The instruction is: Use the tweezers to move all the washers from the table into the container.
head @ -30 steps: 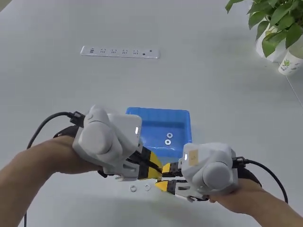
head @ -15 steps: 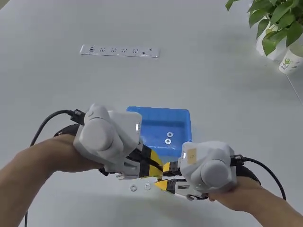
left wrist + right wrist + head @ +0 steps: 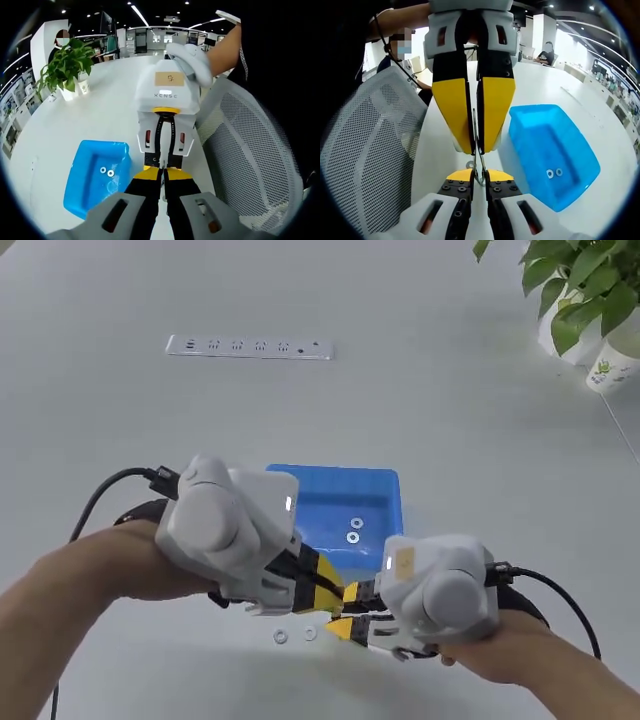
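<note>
**Head view.** The blue container [image 3: 300, 485] sits mid-frame on the white worktop [image 3: 450, 410]. Two washers [image 3: 354, 531] lie inside it, right of centre. Two loose washers [image 3: 280, 636] lie on the worktop in the lower middle of the frame, just outside the container's lower wall. The left tongs [image 3: 335, 590] and the right tongs [image 3: 347, 626] meet tip to tip just right of the loose washers. A power strip [image 3: 250, 347] is at upper left and a potted plant [image 3: 580, 290] in the upper right corner.

**Left gripper view.** The left tongs, at bottom centre, are clenched on the tweezers [image 3: 161, 172], a thin metal strip between the yellow pads. The right tongs face them from above, tips close against theirs. The container is at lower left with both washers in it.

**Right gripper view.** The right tongs, at bottom centre, are clenched on the tweezers. The left tongs come down from the top, clenched on the same strip. One loose washer shows just left of the tweezers. The container is at right, and a mesh chair [image 3: 365, 150] is at left.
</note>
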Demonstrator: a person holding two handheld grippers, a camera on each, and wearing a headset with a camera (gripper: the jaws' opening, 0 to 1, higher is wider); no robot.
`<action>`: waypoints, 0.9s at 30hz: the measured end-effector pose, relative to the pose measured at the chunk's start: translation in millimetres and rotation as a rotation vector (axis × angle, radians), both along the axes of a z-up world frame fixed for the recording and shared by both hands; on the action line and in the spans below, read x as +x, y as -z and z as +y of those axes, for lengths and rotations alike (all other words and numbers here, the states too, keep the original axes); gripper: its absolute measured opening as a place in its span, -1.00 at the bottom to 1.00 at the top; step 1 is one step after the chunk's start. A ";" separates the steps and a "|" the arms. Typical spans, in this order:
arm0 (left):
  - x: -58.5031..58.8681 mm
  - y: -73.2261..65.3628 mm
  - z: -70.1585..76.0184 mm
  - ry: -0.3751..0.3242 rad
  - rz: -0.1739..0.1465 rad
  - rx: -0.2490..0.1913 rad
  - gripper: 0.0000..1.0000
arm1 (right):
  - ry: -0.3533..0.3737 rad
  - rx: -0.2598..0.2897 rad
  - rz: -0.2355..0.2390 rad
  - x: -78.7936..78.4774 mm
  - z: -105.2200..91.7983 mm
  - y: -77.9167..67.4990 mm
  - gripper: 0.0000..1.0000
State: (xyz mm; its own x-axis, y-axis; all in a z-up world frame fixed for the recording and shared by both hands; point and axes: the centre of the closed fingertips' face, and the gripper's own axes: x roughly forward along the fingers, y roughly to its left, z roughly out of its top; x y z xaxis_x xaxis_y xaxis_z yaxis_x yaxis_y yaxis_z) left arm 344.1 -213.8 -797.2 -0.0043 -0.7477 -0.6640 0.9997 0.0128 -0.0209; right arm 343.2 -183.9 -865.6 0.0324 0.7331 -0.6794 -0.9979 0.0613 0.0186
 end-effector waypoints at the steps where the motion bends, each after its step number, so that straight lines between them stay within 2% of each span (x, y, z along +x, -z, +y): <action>1: 0.1 0.1 -0.1 0.000 0.000 0.000 -0.88 | 0.002 0.000 0.004 0.2 -0.1 0.1 -0.80; 18: -3.1 -0.6 -0.6 0.011 0.008 0.008 -0.88 | 0.000 -0.005 0.006 -4.2 -1.3 -1.0 -0.80; 27: -3.9 -8.9 -1.4 0.009 0.004 0.001 -0.88 | -0.001 0.001 -0.001 -4.4 -2.1 -9.3 -0.80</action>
State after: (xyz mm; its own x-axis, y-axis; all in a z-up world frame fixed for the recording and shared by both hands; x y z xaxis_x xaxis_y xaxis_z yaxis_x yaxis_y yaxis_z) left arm 340.2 -215.2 -788.4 -0.0138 -0.7471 -0.6646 0.9997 0.0041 -0.0254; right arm 338.7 -186.0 -856.3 0.0329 0.7336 -0.6788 -0.9980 0.0606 0.0172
